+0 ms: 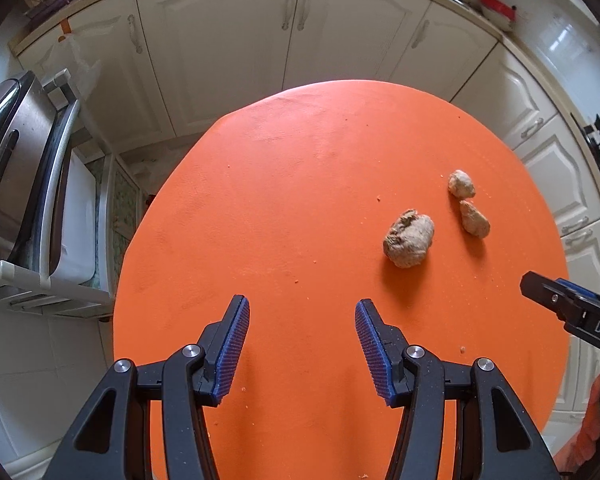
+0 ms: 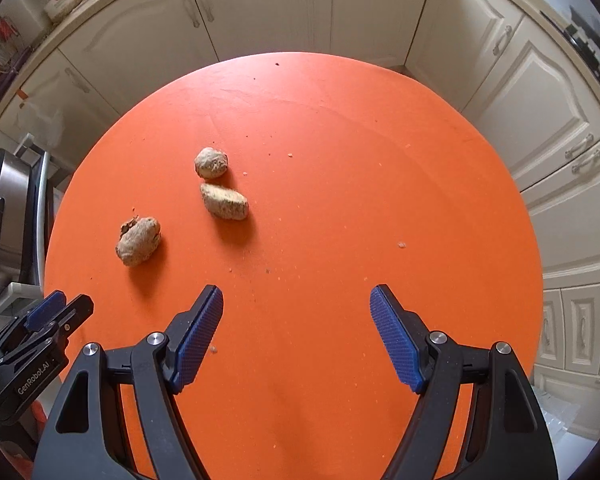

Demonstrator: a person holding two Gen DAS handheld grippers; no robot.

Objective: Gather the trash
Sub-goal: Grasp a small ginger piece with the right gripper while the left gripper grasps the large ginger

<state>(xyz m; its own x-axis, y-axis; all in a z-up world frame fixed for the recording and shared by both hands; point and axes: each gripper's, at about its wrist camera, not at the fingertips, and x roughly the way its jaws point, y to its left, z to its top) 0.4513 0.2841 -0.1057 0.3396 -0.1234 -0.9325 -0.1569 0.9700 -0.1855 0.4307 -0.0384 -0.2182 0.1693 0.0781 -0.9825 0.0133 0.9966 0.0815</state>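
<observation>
- Round orange table fills both wrist views; cream cabinet doors curve around behind it.
- Three tan, crumpled lumps of trash lie on the tabletop, none held or touched.
- Largest lump sits nearest the left gripper, ahead of it and off to its right.
- Two smaller lumps lie further out: a rounded one and an elongated one, just beside each other, possibly touching.
- Left gripper points down at bare orange surface; blue ribbed pads stand apart, nothing between them.
- Right gripper also points down over bare table; pads spread wider, nothing between them.
- In the right wrist view the lumps sit ahead and left: big one, elongated one, rounded one.
- Each gripper shows at the edge of the other's view: the right one at the right edge, the left one at lower left.
- Small crumbs are scattered over the table.
- A stainless-steel appliance stands to the left of the table.
</observation>
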